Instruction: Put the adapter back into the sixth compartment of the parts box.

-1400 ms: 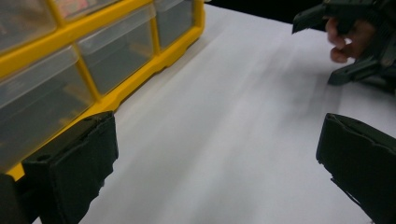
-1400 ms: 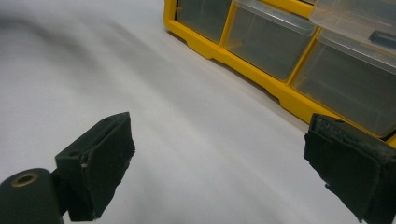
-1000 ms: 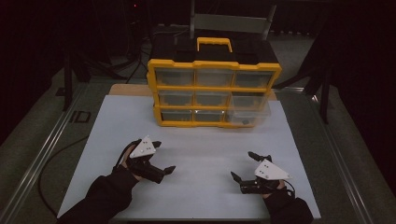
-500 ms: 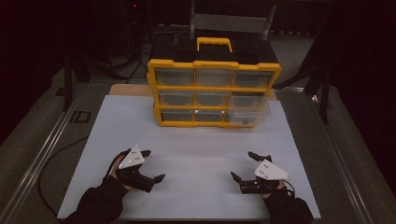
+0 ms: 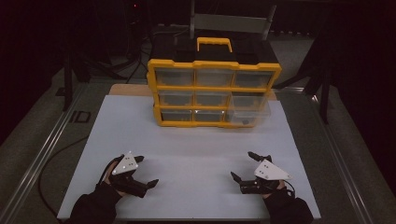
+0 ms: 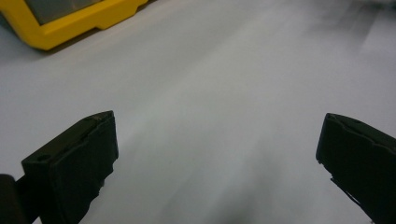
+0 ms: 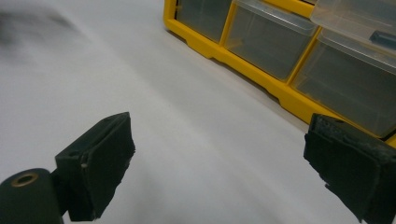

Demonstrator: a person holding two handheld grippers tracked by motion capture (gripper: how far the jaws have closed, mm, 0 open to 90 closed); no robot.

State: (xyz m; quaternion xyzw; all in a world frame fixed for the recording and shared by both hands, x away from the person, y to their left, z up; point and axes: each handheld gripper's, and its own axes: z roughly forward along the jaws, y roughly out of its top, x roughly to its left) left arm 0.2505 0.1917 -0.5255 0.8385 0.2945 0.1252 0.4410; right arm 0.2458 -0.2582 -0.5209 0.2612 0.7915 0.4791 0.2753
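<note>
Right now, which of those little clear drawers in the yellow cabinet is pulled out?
The bottom-right drawer of the yellow organizer cabinet. Its clear front juts forward past the yellow frame, while the other eight sit flush. Both tongs rest apart from it on the white tabletop.

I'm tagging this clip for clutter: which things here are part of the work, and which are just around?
Part of the work:
yellow drawer organizer
pulled-out clear drawer
left gripper
right gripper

Just around:
white table sheet
grey frame behind the organizer

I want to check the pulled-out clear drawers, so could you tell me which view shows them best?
The right gripper view: the pulled-out drawers sit close, jutting from the yellow organizer. The high view shows them small; the left gripper view catches a yellow corner.
</note>
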